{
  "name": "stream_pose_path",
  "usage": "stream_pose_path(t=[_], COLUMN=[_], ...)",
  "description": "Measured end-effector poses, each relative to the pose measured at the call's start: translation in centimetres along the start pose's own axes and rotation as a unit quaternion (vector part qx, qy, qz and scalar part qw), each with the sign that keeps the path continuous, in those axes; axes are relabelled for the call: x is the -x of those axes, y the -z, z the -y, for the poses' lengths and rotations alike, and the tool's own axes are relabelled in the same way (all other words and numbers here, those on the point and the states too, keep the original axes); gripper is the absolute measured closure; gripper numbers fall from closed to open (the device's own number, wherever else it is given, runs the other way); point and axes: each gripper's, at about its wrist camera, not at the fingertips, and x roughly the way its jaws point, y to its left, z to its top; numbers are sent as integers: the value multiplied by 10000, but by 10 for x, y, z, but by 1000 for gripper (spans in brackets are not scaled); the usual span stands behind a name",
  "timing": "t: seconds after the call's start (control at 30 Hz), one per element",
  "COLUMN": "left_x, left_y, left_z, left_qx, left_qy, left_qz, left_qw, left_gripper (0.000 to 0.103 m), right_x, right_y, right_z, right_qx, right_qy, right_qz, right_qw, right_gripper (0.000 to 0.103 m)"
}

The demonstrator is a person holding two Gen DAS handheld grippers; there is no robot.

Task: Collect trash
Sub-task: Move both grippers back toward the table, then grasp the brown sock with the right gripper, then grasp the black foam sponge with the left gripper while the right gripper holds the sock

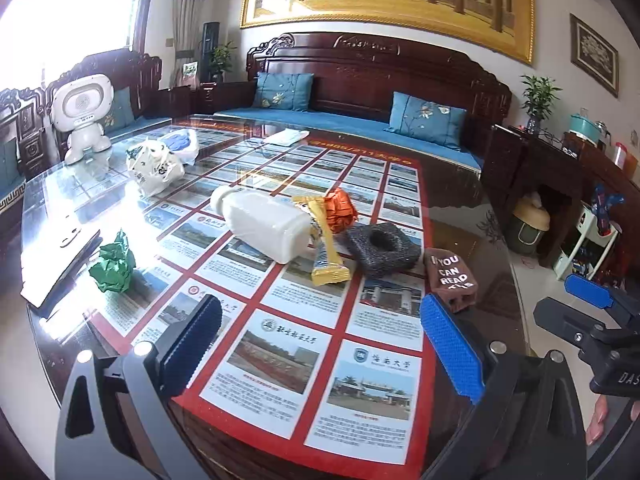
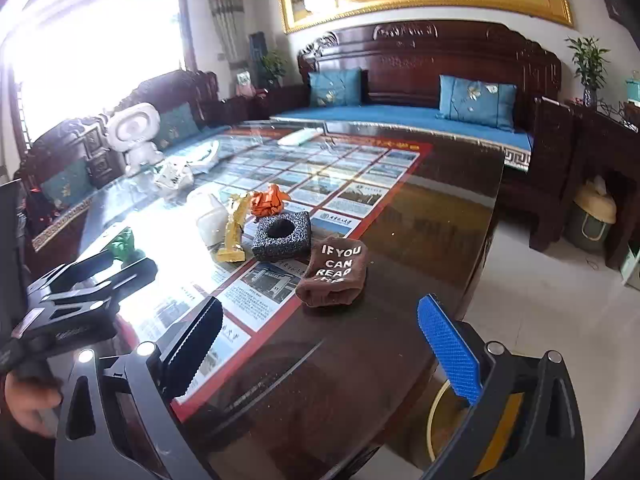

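Note:
On the glass table lie a white plastic bottle [image 1: 262, 226] on its side, a yellow wrapper [image 1: 326, 246], crumpled orange paper [image 1: 340, 210], a black foam block with a hole [image 1: 382, 246], a brown sock with white lettering [image 1: 450, 280] and crumpled green paper [image 1: 114, 258]. My left gripper [image 1: 320, 340] is open and empty, short of these. My right gripper [image 2: 320, 344] is open and empty, just short of the sock [image 2: 334, 274]. The foam block [image 2: 282, 234], wrapper [image 2: 234, 232], orange paper [image 2: 270, 200] and bottle [image 2: 212, 216] lie beyond it.
A white robot toy [image 1: 86, 116] and white plastic bags [image 1: 158, 166] stand at the table's far left. A dark flat device [image 1: 60, 270] lies at the left edge. A yellow-rimmed bin [image 2: 472, 428] sits on the floor below the right gripper. A sofa [image 1: 360, 92] stands behind the table.

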Motion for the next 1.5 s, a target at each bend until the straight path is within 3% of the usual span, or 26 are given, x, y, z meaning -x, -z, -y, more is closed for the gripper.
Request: stream_pose_path(t=[0.2, 0.47, 0.63, 0.77, 0.8, 0.83, 0.9, 1.07, 1.23, 1.5], left_x=[-18, -36, -46, -50, -51, -52, -54, -57, -65, -91], left_y=[-5, -10, -12, -14, -14, -15, -15, -19, -27, -41], left_z=[-17, -18, -16, -10, -9, -7, -6, 6, 24, 63], left_qx=[25, 198, 174, 117, 112, 122, 154, 182, 228, 437], left_qy=[-23, 75, 46, 57, 59, 63, 91, 187, 325, 496], left_qz=[-120, -217, -284, -295, -307, -312, -323, -393, -455, -691], left_qw=[9999, 9995, 9994, 9995, 9994, 9994, 9993, 9989, 9982, 9954], left_gripper=[4, 4, 4, 4, 4, 4, 4, 4, 4, 4], right_x=[-44, -111, -132, -142, -142, -141, -139, -131, -102, -80], right_y=[-11, -18, -21, -19, -18, -18, -19, -17, -22, -23], right_z=[-16, -8, -5, -2, -2, -2, 1, 3, 8, 39], right_qx=[-89, -56, -119, -110, -40, 2, -75, 100, 89, -115], right_qy=[273, 391, 515, 601, 669, 680, 520, 298, 184, -27], right_qz=[-454, -1155, -1314, -1435, -1409, -1343, -1303, -1187, -772, -669], right_qw=[9986, 9925, 9899, 9878, 9877, 9886, 9901, 9924, 9968, 9977], right_gripper=[8, 8, 13, 30, 43, 63, 90, 90, 90, 90])
